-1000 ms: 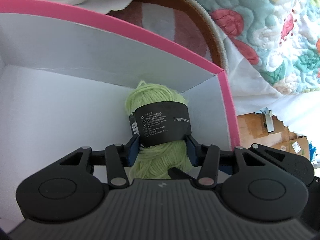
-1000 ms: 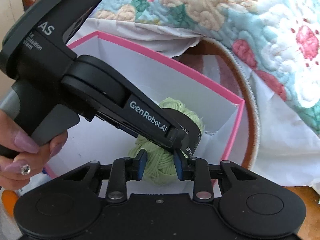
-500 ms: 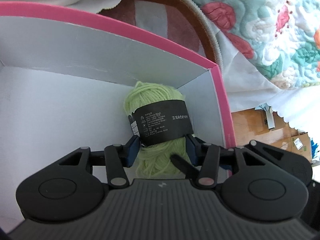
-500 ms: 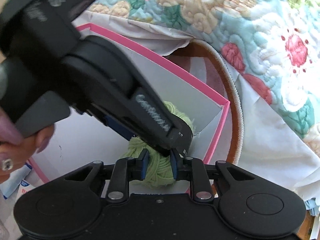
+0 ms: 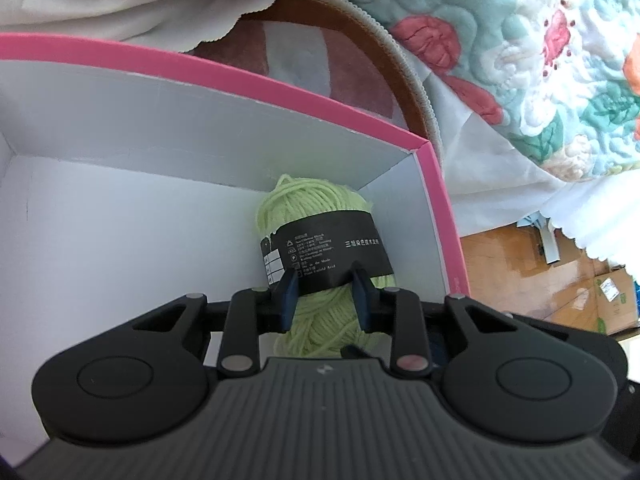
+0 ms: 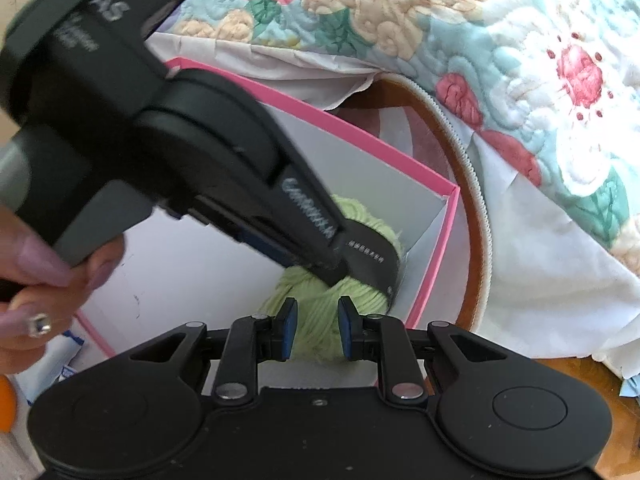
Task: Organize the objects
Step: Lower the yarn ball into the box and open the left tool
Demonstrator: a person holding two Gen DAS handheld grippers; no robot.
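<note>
A skein of pale green yarn (image 5: 320, 216) is seen lying inside a pink-rimmed box (image 5: 440, 208), tucked into the box's far right corner with its far end against the white walls. The yarn is loosely wound in thick strands, and its middle is wrapped by a black paper band (image 5: 332, 252) printed with small white text and care symbols. The left gripper (image 5: 325, 293) is clenched on the skein just below the band, its blue-padded jaws having just been closing on the yarn, which is pinched between them. In the right wrist view the same skein (image 6: 320, 300) is seen under the left gripper's black body. The right gripper (image 6: 316, 324) is drawn in to its narrowest at the skein's near end; whether its pads press the yarn cannot be told. A floral quilt (image 5: 520, 60) is draped beyond the box.
</note>
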